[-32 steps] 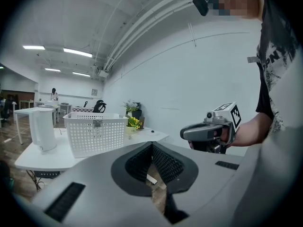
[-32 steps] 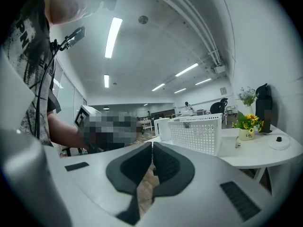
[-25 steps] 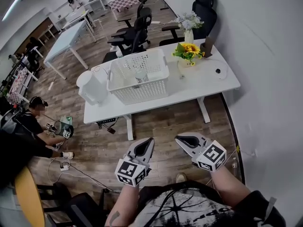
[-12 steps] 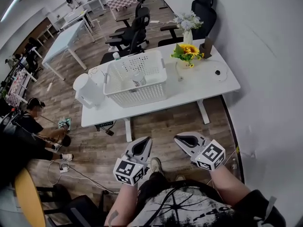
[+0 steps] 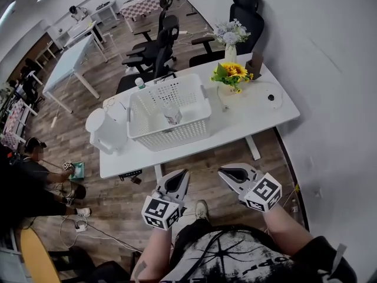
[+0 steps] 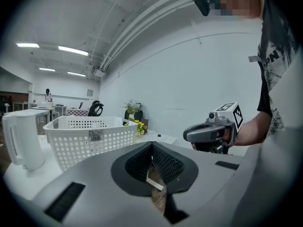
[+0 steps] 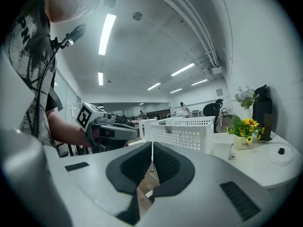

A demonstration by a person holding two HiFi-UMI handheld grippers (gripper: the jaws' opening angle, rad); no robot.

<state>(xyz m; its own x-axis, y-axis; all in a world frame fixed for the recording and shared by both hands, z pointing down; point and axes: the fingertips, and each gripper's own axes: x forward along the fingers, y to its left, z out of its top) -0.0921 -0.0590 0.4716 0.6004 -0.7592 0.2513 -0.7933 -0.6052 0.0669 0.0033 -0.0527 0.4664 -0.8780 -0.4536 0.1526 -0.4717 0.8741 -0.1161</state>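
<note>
While both hand-held grippers (image 5: 181, 174) (image 5: 223, 171) hover closed, basket (image 5: 171, 138) stands ahead.

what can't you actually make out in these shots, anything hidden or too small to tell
1. Clear item in the white basket: too small to name in the head view, and the basket's wall hides it in both gripper views.
2. Label on the basket: in the left gripper view, the print is too small to read.
3. Small dark thing at the right end of the table: too small to identify in the head view.
</note>
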